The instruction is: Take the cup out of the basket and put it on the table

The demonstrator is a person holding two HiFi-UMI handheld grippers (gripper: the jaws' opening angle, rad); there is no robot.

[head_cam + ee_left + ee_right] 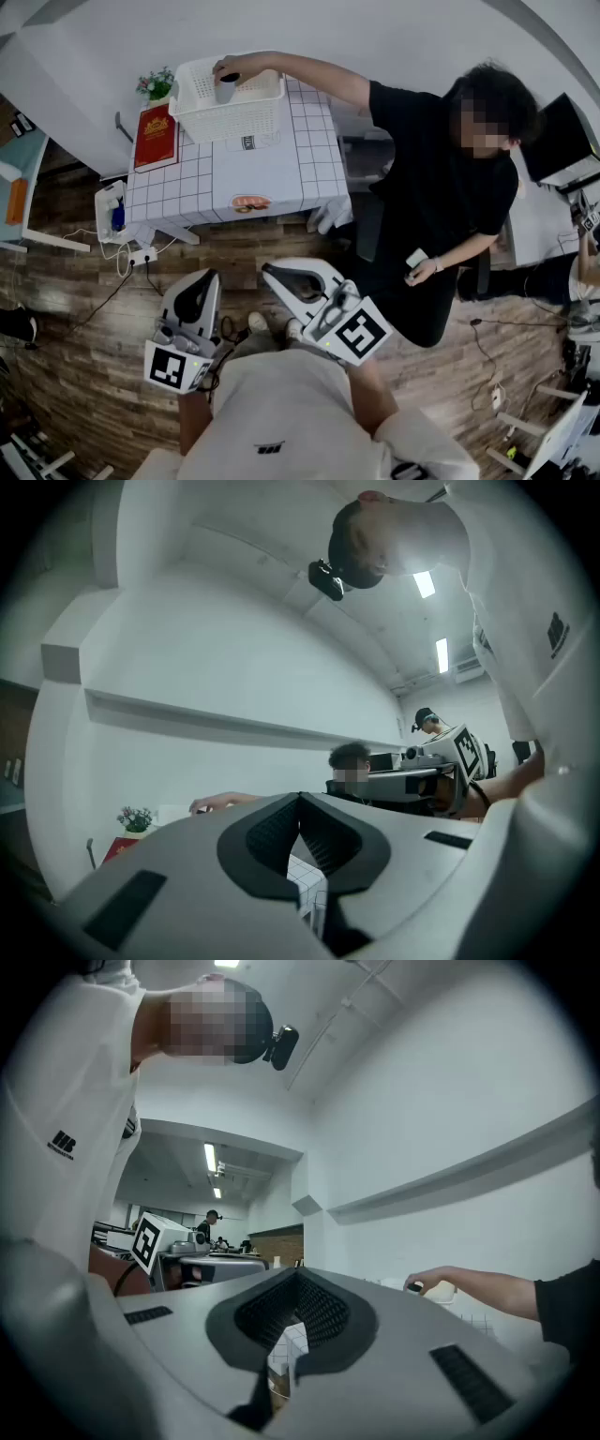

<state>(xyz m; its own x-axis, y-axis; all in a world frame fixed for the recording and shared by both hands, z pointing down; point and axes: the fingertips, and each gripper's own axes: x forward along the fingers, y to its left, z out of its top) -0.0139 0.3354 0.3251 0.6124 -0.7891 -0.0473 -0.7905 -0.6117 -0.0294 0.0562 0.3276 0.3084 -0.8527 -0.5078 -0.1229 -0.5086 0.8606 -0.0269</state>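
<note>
On the table's (272, 169) far edge, toward its left end, we see the white basket (246, 120), and the cup (226, 90) is inside it. The cup looks upright: its long axis runs straight up from the basket floor, with its dark mouth pointing up and its grey body below. A hand (228, 67) rests on the cup's rim from above. It belongs to a person in black (431, 206) who stands at the table's right side with one arm stretched across the far edge to the basket. We cannot tell whether the cup's base touches the basket floor or is lifted slightly off it.

At the table's left edge, just beside the basket, lies a red book (155, 136). A small plant (157, 84) stands at the far left corner, behind the book. A small orange item (251, 202) lies at the table's near edge, too small for us to name. Below the table's left side, a power strip (142, 255) and its cables lie on the wooden floor (84, 375).

We hold both tools short of the table's near edge, over the floor and well apart from the basket. The left hand-held gripper (300, 797) is clenched: its tips meet and nothing is caught between the ribbed pads, where only a slice of the checked tabletop shows through the gap lower down. The right hand-held gripper (298, 1277) is clenched as well and holds nothing, with its tips together. Both point roughly level toward the table.
</note>
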